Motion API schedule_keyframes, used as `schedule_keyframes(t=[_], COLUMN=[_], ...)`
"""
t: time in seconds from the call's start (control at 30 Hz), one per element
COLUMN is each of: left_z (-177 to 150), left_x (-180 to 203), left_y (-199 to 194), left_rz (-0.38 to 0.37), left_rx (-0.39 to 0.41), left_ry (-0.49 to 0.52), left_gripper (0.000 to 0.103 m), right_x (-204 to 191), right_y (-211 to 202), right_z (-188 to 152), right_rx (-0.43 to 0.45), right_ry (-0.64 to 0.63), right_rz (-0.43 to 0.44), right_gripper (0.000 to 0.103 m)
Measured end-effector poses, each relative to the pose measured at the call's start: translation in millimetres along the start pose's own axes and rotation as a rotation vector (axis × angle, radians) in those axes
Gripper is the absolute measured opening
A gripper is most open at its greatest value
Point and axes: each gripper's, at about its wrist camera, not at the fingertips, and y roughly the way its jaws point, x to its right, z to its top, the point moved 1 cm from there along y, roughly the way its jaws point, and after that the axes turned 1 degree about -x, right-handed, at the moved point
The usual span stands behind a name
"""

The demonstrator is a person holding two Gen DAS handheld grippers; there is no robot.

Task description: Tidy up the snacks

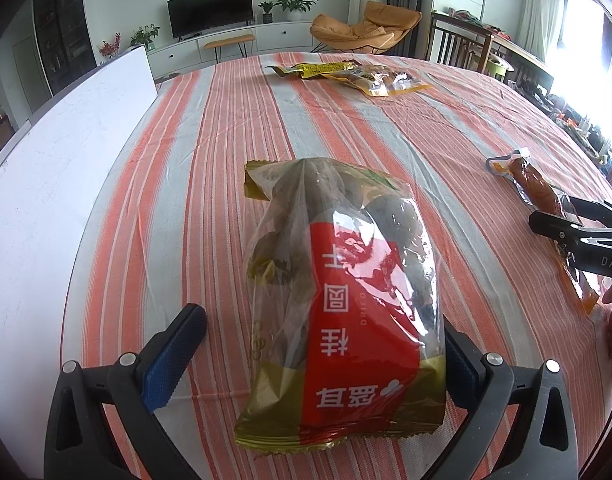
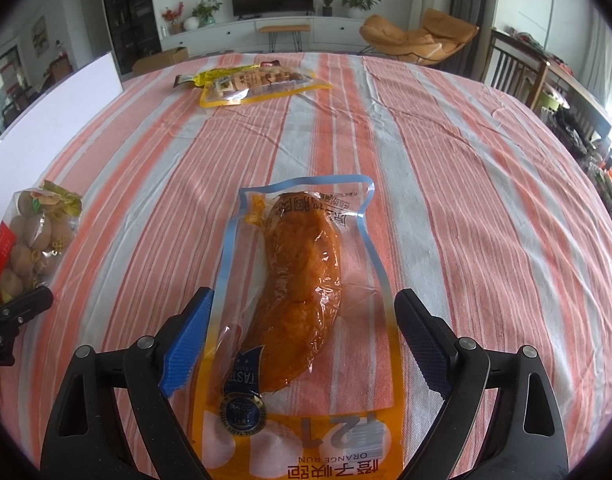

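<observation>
A clear bag of dried longans with a red and gold label (image 1: 338, 300) lies on the striped tablecloth between the jaws of my open left gripper (image 1: 326, 340); it also shows in the right wrist view (image 2: 30, 240). A vacuum pack with an orange chicken piece (image 2: 298, 292) lies between the jaws of my open right gripper (image 2: 306, 328); it also shows in the left wrist view (image 1: 538, 192), with the right gripper (image 1: 562, 220) around it. Neither pack is lifted. Two more snack packs (image 1: 346, 74) lie at the far side of the table, also in the right wrist view (image 2: 258, 82).
A white board (image 1: 62, 152) stands along the table's left edge. The orange and grey striped tablecloth (image 2: 466, 200) covers the table. Chairs and a dining table (image 1: 486, 48) stand beyond the far right edge.
</observation>
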Motion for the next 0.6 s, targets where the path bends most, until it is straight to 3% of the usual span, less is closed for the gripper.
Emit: schedule_keyframes(t=[0.6], left_z=[0.1], left_x=[-3.9], left_y=[3.0], left_rz=[0.021], left_rx=[0.003], left_ry=[-0.038], left_gripper=[0.103], right_x=[-0.2], right_y=[0.0], right_z=[0.4], right_rx=[0.0], right_ry=[0.001], right_rz=[0.0], right_gripper=[0.092])
